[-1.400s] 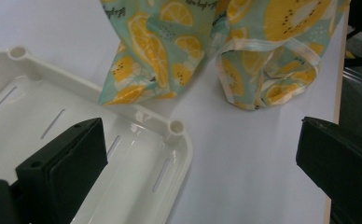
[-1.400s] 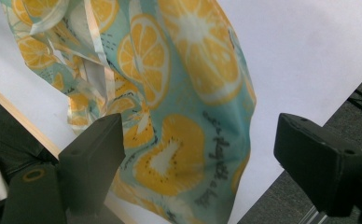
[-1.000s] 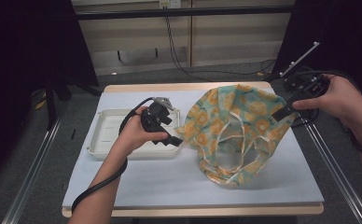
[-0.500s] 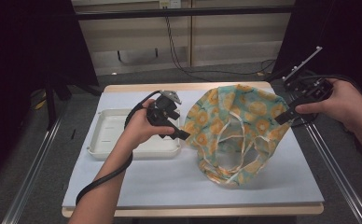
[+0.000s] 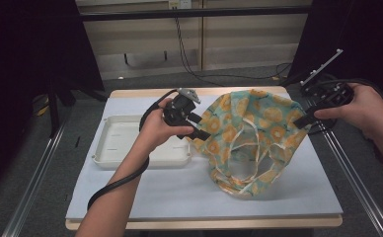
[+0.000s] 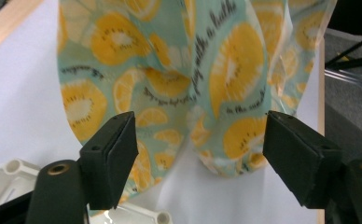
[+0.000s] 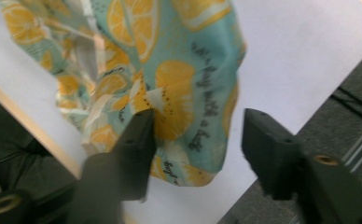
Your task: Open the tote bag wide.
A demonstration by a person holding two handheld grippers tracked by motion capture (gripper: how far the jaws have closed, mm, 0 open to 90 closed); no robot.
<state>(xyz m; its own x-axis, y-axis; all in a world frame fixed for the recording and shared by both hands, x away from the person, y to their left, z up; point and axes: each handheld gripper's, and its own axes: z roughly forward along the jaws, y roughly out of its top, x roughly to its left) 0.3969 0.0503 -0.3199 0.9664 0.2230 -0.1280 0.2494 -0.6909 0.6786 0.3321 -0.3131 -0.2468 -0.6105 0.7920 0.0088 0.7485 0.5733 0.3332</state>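
Note:
A teal cloth (image 5: pixel 251 126) printed with orange slices lies crumpled on the white table top (image 5: pixel 179 192), its white straps looping toward the front. My left gripper (image 5: pixel 202 132) is at the cloth's left edge. In the left gripper view the jaws stand wide apart with the cloth (image 6: pixel 170 70) hanging between and beyond them, and the pads are not on it. My right gripper (image 5: pixel 302 118) is at the cloth's right edge, and a fold of cloth (image 7: pixel 184 93) sits between its jaws without touching them. Both pairs of jaws have just been closing.
A shallow white tray (image 5: pixel 120 143) sits at the table's left, partly under my left hand, and its corner (image 6: pixel 6 175) is in the left gripper view. Black cables trail from both grippers. Beyond the table's right edge are a metal rail and the dark floor (image 7: pixel 337 93).
My left hand has risen and shifted right, from over the tray to the cloth's left edge. The right hand has stayed put. Both pairs of jaws are narrower.

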